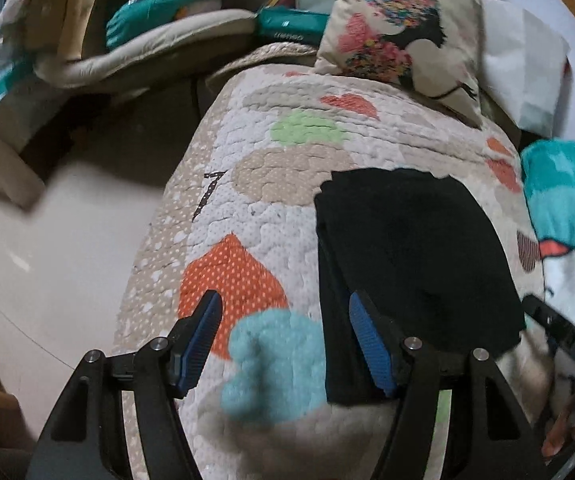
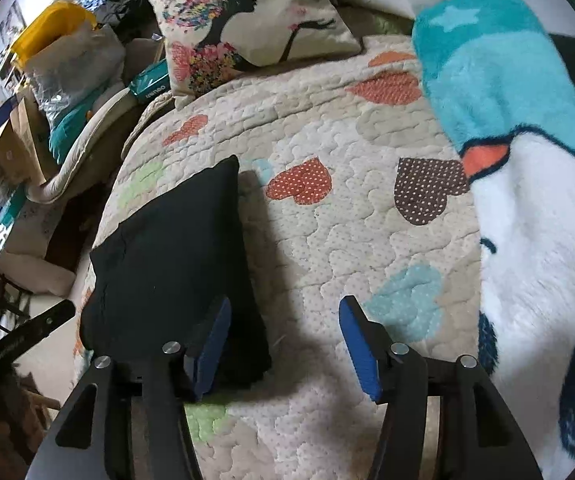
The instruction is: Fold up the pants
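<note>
The black pants point(image 1: 415, 256) lie folded into a compact rectangle on the quilted bedspread point(image 1: 271, 208); they also show in the right wrist view point(image 2: 175, 264). My left gripper point(image 1: 285, 340) is open and empty, its right finger over the pants' near left edge. My right gripper point(image 2: 285, 344) is open and empty, its left finger over the pants' near right corner. Part of the right gripper's body point(image 1: 567, 340) shows at the right edge of the left wrist view.
A printed cushion point(image 2: 247, 20) lies at the head of the bed. A fluffy teal and white blanket point(image 2: 527, 200) covers the bed's right side. Bags, boxes and a beige lounger point(image 2: 67, 120) crowd the floor to the left, beside the bed's edge.
</note>
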A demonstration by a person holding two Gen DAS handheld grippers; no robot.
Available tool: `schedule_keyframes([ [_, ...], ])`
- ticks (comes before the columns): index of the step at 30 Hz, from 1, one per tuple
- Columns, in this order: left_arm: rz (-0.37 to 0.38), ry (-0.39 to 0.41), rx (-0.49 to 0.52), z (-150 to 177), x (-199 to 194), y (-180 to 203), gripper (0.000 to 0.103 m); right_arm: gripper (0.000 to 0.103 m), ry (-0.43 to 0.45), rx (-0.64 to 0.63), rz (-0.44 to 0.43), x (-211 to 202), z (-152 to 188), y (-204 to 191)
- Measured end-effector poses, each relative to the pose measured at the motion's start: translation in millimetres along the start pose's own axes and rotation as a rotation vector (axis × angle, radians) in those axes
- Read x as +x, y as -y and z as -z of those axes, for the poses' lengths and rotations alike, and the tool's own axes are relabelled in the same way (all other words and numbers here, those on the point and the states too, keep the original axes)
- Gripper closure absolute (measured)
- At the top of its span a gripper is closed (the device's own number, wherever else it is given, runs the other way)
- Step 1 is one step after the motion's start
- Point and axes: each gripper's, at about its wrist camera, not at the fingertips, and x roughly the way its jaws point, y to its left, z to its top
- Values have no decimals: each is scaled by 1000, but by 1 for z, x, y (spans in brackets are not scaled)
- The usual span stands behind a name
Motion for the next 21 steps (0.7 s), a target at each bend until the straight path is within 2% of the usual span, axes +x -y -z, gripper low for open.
schedule_keyframes([
  [5,-27,23,89,8,-2,14,37,39,30,-26,11,-4,4,-7],
  [7,-18,24,92,9,-3,16,37,39,35,-31,13,-5,5,-8],
  [16,22,-13,63,4,7,15,37,35,51,-28,10,-1,4,-8],
  [21,99,-44,-26,-4,14,2,37,35,35,-35,-4,2,-10,-12],
])
